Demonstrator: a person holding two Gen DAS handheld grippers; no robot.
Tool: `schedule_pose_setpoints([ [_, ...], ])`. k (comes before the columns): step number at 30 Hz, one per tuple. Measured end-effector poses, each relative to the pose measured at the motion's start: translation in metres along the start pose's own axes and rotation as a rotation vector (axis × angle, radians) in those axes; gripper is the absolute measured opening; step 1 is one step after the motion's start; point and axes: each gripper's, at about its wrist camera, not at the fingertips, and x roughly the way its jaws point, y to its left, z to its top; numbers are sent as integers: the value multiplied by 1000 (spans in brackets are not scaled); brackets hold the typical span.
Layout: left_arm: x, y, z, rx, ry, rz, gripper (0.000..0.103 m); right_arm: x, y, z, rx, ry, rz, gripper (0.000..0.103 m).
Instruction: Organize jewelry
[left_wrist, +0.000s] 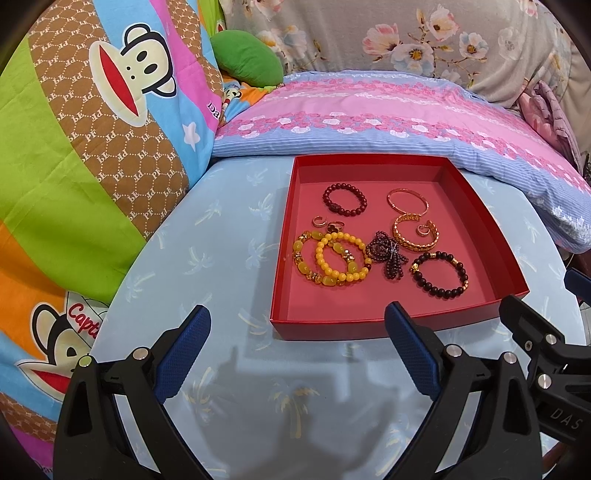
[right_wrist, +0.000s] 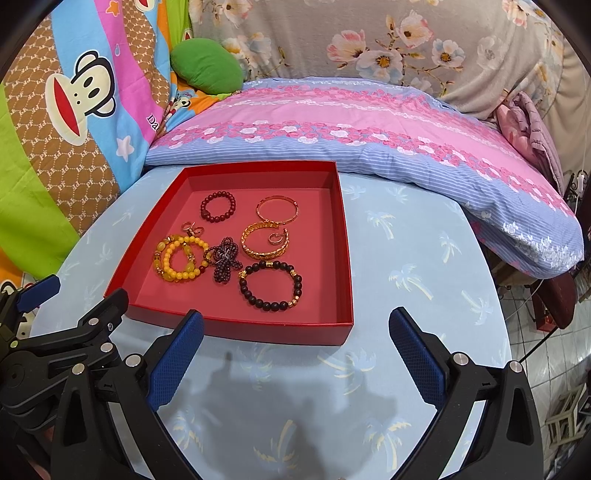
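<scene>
1. Left wrist view shows my left gripper (left_wrist: 297, 341) spread wide and holding nothing, hovering over the pale blue palm-print tablecloth (left_wrist: 229, 236) just short of the near wall of the shallow red cardboard tray (left_wrist: 332, 328).
2. My right gripper (right_wrist: 295, 341) is likewise wide apart and empty, its blue pads (right_wrist: 177, 363) just near of the tray's front edge, which reaches across its left finger.
3. As far as I can judge, every piece already lies inside the tray and I see no jewelry on the cloth around it, so the gathering looks done or nearly so.
4. What may be left is tidying: the yellow beaded bracelets (left_wrist: 332, 262) overlap each other at the tray's near left, and the dark purple bead strand (left_wrist: 388, 254) sits bunched in the middle, touching them.
5. Better spaced are the dark red bead bracelet (left_wrist: 344, 200) at the far left, the thin gold bangle (left_wrist: 407, 201) at the far right, the wide gold cuff (left_wrist: 415, 232) just near of it, and the black bead bracelet with gold charms (left_wrist: 439, 273) at the near right.
6. Small gold rings (left_wrist: 327, 223) lie left of centre, and another rests inside the cuff.
7. From both grippers the jewelry is ahead and beyond the tray wall, the black bracelet nearest to them.
</scene>
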Motion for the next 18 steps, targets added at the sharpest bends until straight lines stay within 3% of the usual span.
schedule_pose_setpoints([
  [18, 1, 0, 0, -4, 0, 0, 91, 0, -1, 0, 0, 0, 1, 97],
])
